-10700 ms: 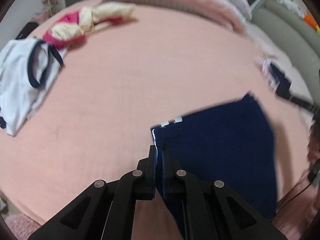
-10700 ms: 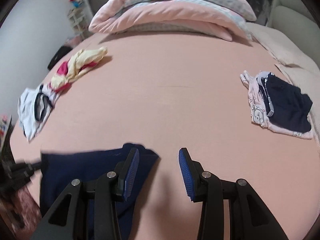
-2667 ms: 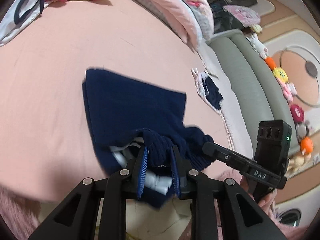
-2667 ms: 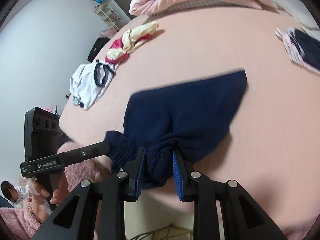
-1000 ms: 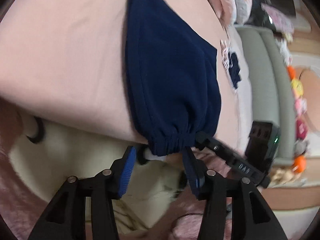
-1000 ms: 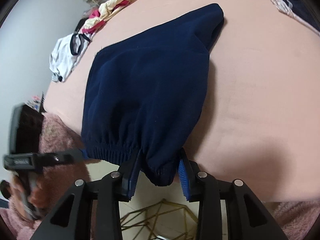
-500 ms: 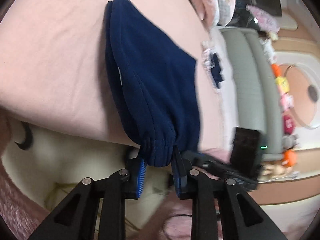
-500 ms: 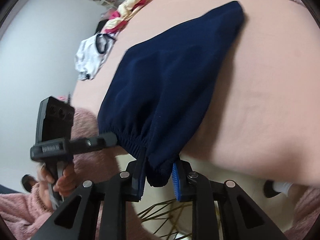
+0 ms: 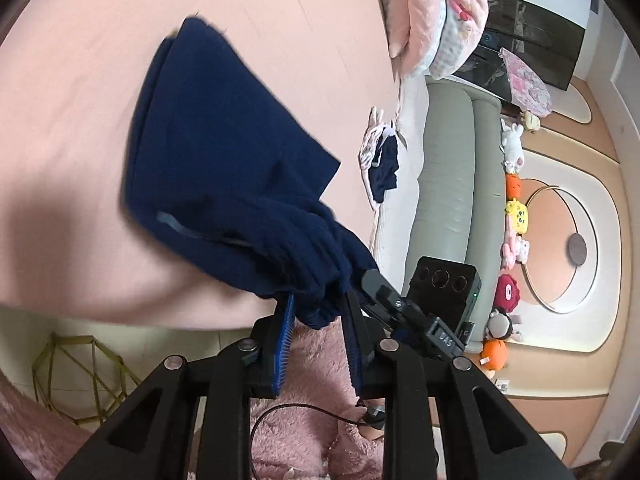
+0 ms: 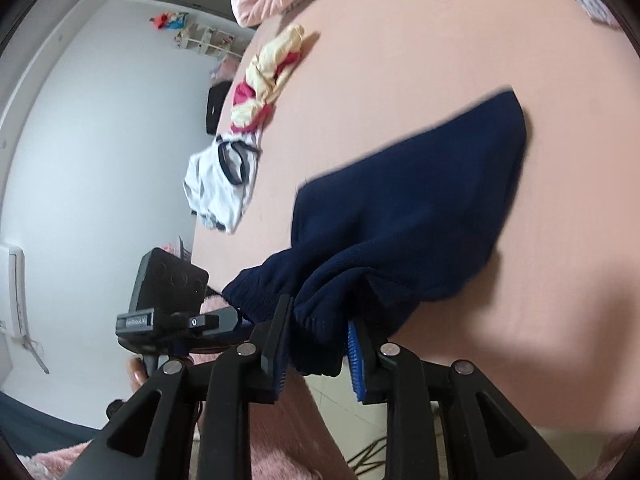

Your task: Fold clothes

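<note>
Both hand-held grippers, left [image 9: 318, 314] and right [image 10: 316, 336], pinch the navy shorts' [image 9: 224, 168] waistband; the right's jaws are opening, so its corner may drop off the bed [image 9: 80, 40] edge

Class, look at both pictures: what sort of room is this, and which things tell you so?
Probably a bedroom: a wide pink bed, folded quilts at its head, soft toys lined along the floor.
</note>
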{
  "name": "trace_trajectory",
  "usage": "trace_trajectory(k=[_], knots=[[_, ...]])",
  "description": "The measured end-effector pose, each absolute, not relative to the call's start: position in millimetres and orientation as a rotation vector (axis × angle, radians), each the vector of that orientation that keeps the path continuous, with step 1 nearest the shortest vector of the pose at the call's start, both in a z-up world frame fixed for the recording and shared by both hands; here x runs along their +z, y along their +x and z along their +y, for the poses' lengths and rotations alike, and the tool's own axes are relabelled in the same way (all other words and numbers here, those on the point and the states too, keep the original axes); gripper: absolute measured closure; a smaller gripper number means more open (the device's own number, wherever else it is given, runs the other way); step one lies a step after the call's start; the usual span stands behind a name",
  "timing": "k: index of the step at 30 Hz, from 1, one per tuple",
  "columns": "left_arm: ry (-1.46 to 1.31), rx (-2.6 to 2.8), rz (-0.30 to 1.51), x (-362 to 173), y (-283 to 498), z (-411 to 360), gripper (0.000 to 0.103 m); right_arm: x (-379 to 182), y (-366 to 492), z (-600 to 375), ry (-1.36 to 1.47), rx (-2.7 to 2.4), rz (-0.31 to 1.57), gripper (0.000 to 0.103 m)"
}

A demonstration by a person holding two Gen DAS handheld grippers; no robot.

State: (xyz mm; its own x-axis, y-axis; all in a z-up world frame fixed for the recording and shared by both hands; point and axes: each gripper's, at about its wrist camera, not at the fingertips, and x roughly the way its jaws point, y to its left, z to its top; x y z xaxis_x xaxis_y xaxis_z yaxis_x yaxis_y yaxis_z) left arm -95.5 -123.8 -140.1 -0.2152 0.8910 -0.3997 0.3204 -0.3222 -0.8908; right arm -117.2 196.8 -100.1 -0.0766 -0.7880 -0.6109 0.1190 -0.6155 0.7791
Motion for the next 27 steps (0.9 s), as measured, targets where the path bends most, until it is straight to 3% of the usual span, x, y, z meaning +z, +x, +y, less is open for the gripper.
trace_trajectory(k=[2,4,7,11,13,16,20,21,23,24,25,27], knots=[[-1.545,1.571,-1.455,-137,-113,-121,0.075,-97,-131,189,1.539,-1.757,-0.766,0.067],[-1.507,1.632,-1.421,-134,-134,-122,0.062,-96,-143,181,1.523,-1.764,-0.784,0.06],[-1.493,1.745,-1.329,-144,-170,-115,0.061,-99,-168,182,1.468,-1.808,-0.798,0.05],[-1.502,1.955,-1.245,-157,-190,-124,0.061,-129,-198,193,1.532,-1.973,-0.733,0.048],[-1.411,2.19,-1.049,-134,-177,-127,0.061,-128,-196,197,1.532,-2.086,-0.659,0.048],[-1.38,2.331,-0.689,-115,-157,-109,0.061,-95,-169,200,1.304,-2.202,-0.53,0.047],[-1.48,2.288,-0.428,-136,-151,-70,0.061,-88,-143,168,1.281,-2.306,-0.078,0.045],[-1.524,2.27,-0.391,-145,-152,-61,0.062,-97,-140,157,1.321,-2.272,-0.01,0.045],[-1.588,2.225,-0.365,-156,-154,-50,0.079,-122,-139,148,1.436,-2.171,0.036,0.047],[-1.579,2.229,-0.359,-154,-153,-47,0.085,-130,-137,146,1.455,-2.159,0.045,0.059],[-1.546,2.252,-0.342,-147,-153,-46,0.093,-134,-134,144,1.453,-2.166,0.055,0.064],[-1.444,2.339,-0.277,-128,-153,-46,0.096,-136,-130,143,1.428,-2.19,0.065,0.072]])
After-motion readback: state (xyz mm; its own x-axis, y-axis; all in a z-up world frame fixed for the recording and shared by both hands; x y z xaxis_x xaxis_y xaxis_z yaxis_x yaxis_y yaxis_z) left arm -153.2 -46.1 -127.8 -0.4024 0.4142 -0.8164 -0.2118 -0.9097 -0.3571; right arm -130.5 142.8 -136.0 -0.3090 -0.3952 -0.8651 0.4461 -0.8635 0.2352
